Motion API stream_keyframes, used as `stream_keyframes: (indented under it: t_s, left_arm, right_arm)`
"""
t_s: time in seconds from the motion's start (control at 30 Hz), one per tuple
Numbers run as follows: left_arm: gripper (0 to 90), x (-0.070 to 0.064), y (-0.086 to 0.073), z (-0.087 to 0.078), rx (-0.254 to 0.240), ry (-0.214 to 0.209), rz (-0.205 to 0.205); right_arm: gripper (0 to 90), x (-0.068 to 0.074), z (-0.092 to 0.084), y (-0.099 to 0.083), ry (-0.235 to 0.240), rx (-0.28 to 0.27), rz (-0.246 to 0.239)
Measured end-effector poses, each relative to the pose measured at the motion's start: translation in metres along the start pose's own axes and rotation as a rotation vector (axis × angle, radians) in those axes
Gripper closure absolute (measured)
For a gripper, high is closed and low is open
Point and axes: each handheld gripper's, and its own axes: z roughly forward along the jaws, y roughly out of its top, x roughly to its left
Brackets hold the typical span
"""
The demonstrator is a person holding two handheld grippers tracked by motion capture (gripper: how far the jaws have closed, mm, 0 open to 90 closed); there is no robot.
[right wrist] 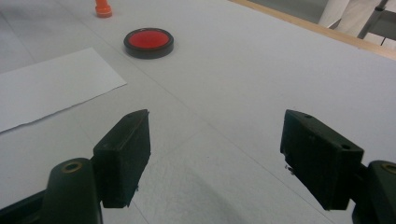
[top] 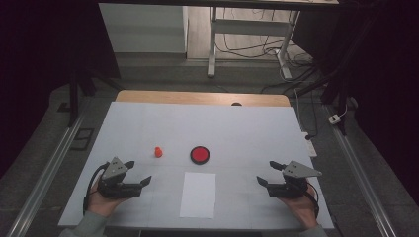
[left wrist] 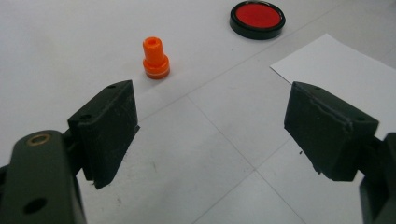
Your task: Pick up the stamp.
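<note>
In the right gripper view the orange stamp (right wrist: 103, 8) is cut off by the top edge, so its upper part is out of sight; the white sheet of paper (right wrist: 51, 86) runs off the left edge. In the left gripper view the paper's far side leaves the right edge; in the high view a small dark thing (top: 236, 104) at the table's far rim is too small to tell.
</note>
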Motion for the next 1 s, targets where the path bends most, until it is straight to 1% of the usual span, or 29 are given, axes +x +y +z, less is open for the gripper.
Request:
stream_keyframes:
  t_s: [0.03, 0.13, 0.23, 0.4, 0.57, 0.6, 0.7, 0.77, 0.8, 0.83, 0.87, 0.93, 0.97, 1.0]
  left_arm:
    - [18.2, 0.001, 0.002, 0.000, 0.000, -0.001, 0.003]
    - [18.5, 0.001, 0.006, 0.004, 0.000, 0.000, 0.005]
    - [18.6, 0.000, 0.010, 0.007, 0.008, 0.002, 0.016]
    - [19.1, 0.005, 0.017, 0.013, 0.006, 0.003, 0.003]
    - [19.7, 0.010, 0.023, 0.019, 0.016, 0.012, 0.003]
    - [19.8, 0.012, 0.024, 0.021, 0.020, 0.016, 0.001]
    - [20.2, 0.015, 0.027, 0.028, 0.029, 0.017, -0.005]
    - [20.6, 0.016, 0.029, 0.030, 0.034, 0.019, -0.001]
    - [20.9, 0.018, 0.032, 0.035, 0.039, 0.022, 0.000]
    - [21.1, 0.018, 0.032, 0.035, 0.039, 0.022, 0.000]
    - [21.4, 0.020, 0.036, 0.042, 0.046, 0.033, 0.007]
    - [22.0, 0.022, 0.040, 0.048, 0.053, 0.038, 0.011]
    - [22.4, 0.023, 0.041, 0.051, 0.055, 0.036, 0.014]
    - [22.7, 0.023, 0.042, 0.054, 0.056, 0.038, 0.014]
  right_arm:
    - [24.4, 0.000, 0.001, 0.000, 0.007, -0.001, 0.000]
    - [24.7, 0.000, 0.002, 0.000, 0.005, 0.002, -0.004]
    - [24.8, 0.000, 0.002, 0.000, 0.003, 0.001, 0.002]
    - [24.9, 0.001, 0.003, 0.000, 0.006, 0.009, -0.003]
    - [25.0, 0.001, 0.005, 0.000, 0.005, 0.015, -0.003]
    - [25.1, 0.001, 0.005, 0.000, 0.010, 0.010, -0.001]
    - [25.1, 0.002, 0.006, -0.001, 0.015, 0.018, -0.002]
    - [25.2, 0.003, 0.007, -0.001, 0.015, 0.023, 0.000]
    - [25.3, 0.003, 0.007, -0.001, 0.016, 0.021, 0.002]
    - [25.3, 0.003, 0.007, -0.001, 0.016, 0.021, 0.002]
    - [25.3, 0.003, 0.007, -0.001, 0.014, 0.021, 0.001]
    - [25.4, 0.003, 0.007, -0.001, 0.013, 0.022, 0.002]
    - [25.4, 0.004, 0.007, -0.001, 0.005, 0.026, 0.001]
    - [25.4, 0.003, 0.008, -0.001, 0.012, 0.024, 0.001]
